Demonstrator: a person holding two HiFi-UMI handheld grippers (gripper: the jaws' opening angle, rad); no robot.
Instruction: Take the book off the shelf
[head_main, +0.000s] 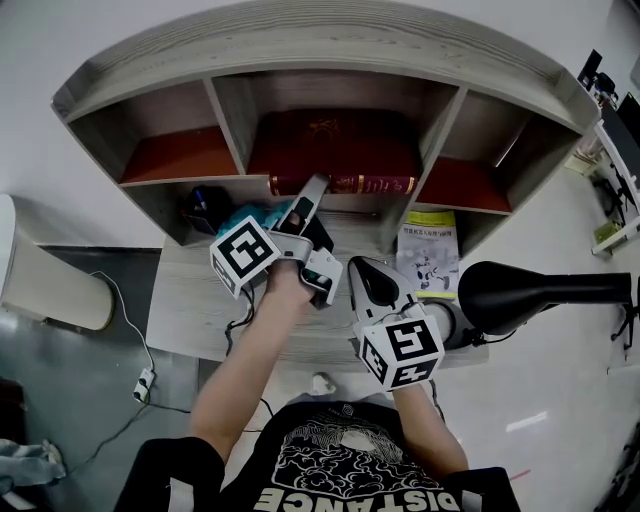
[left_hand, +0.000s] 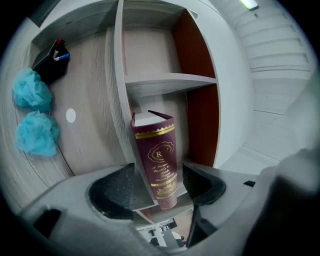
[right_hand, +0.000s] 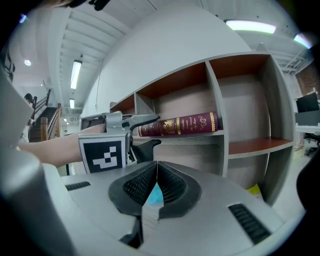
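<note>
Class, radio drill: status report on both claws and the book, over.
Left claw open at book end, not gripping. Right claw shut, empty. Book flat on shelf. No obstruction.

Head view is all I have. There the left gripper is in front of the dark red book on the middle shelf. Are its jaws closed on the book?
Observer: No. In the left gripper view the left gripper has its jaws wide apart. The spine of the book is between them, with a gap on each side.
Operator: And the right gripper, does it carry anything?
Observer: Nothing. In the right gripper view the right gripper has its jaws shut together and empty.
</note>
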